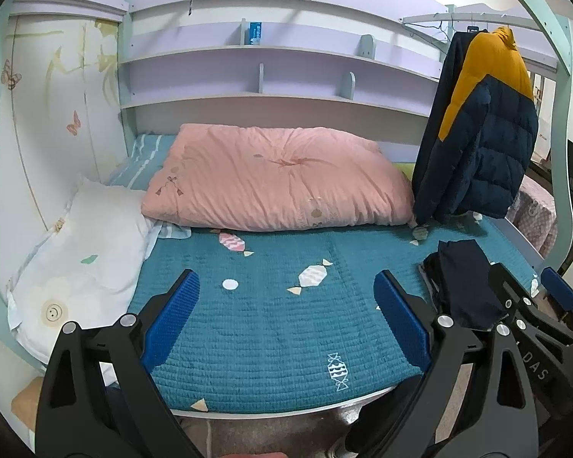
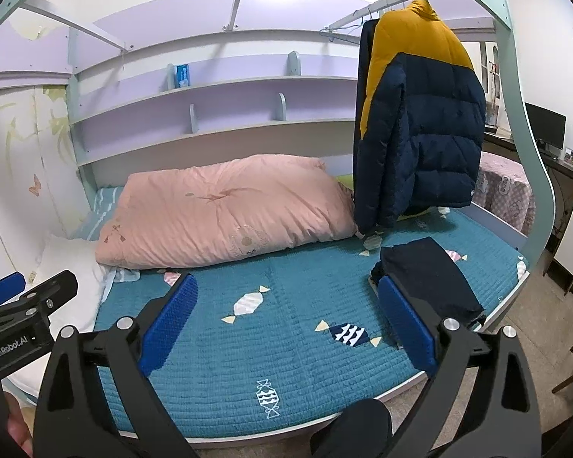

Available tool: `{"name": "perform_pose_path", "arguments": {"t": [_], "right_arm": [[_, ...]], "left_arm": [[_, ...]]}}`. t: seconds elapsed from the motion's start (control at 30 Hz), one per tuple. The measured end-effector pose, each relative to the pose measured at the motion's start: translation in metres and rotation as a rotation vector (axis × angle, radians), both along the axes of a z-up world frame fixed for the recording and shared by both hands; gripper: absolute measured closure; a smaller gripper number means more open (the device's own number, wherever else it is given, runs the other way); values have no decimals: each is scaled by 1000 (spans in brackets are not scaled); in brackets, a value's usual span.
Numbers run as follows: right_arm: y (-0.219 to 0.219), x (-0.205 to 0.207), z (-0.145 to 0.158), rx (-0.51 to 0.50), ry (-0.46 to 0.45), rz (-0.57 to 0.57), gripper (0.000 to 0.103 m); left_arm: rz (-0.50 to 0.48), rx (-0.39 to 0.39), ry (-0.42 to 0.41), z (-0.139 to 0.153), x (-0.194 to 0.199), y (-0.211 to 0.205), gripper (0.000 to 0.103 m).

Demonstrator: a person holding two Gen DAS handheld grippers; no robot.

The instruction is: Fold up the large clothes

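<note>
A folded dark navy garment (image 2: pixel 431 278) lies flat on the teal bedspread (image 2: pixel 294 343), just below the hanging navy-and-mustard puffer jacket (image 2: pixel 420 114).

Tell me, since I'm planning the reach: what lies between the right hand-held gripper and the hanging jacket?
In the right wrist view, between the right hand-held gripper and jacket: teal bedspread and a folded dark garment.
</note>
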State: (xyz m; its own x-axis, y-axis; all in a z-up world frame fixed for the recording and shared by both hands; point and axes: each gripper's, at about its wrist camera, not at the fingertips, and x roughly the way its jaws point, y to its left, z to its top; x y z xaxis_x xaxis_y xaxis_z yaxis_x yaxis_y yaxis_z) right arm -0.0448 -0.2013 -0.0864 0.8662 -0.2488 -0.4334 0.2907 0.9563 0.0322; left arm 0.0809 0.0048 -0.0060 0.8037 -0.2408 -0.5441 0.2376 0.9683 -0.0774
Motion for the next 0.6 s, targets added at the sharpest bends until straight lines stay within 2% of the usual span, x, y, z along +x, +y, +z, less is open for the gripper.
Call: {"name": "perform_pose_path", "arguments": {"t": [0.33, 0.6], "right_arm": [[5, 2, -4, -28, 32, -11, 8], [3, 1, -7, -39, 56, -48, 8]], "left_arm": [[-21, 11, 16, -5, 0, -5, 10], [-65, -11, 65, -13, 5, -10, 10]]}}
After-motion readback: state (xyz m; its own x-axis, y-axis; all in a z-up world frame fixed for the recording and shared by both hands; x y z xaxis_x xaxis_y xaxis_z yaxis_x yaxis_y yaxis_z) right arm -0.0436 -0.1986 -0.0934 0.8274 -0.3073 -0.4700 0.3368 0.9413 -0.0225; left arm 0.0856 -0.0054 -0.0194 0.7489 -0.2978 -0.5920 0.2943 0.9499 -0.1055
